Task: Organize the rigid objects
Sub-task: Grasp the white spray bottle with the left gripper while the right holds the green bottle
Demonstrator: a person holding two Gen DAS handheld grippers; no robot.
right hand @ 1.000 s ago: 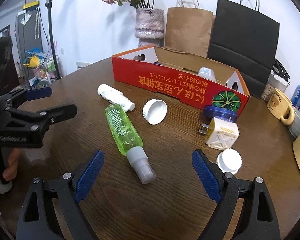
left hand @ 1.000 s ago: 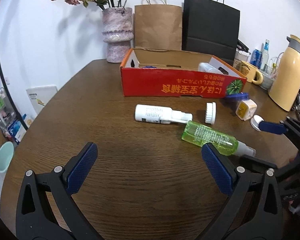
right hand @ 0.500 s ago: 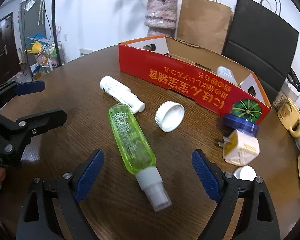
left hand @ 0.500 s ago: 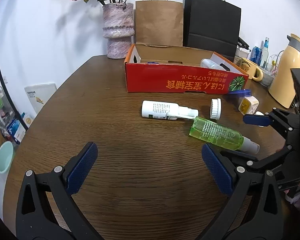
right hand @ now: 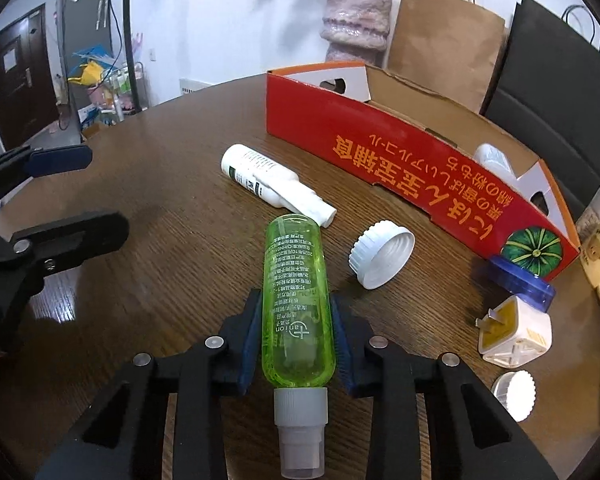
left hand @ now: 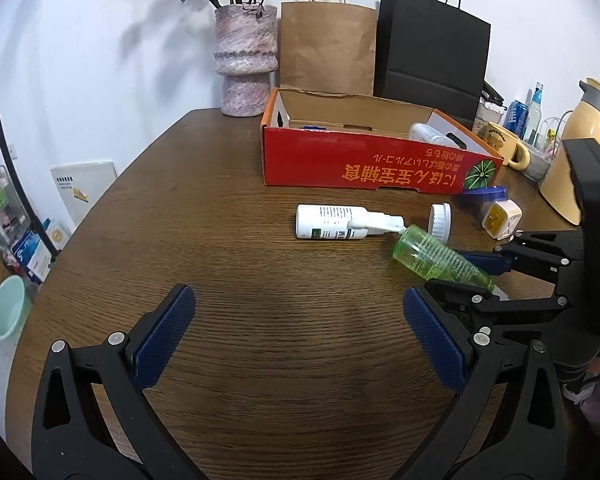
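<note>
Green spray bottle point(right hand: 298, 300) clamped in right claw point(right hand: 296, 334); flanks hidden.

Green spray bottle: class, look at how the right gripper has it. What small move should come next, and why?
Probably a short lift straight up. The right gripper has just closed on the green spray bottle, pads pressing both sides of its body. Its far end lies close to the white bottle, so raising it first should avoid dragging that along on the way to the red box.
</note>
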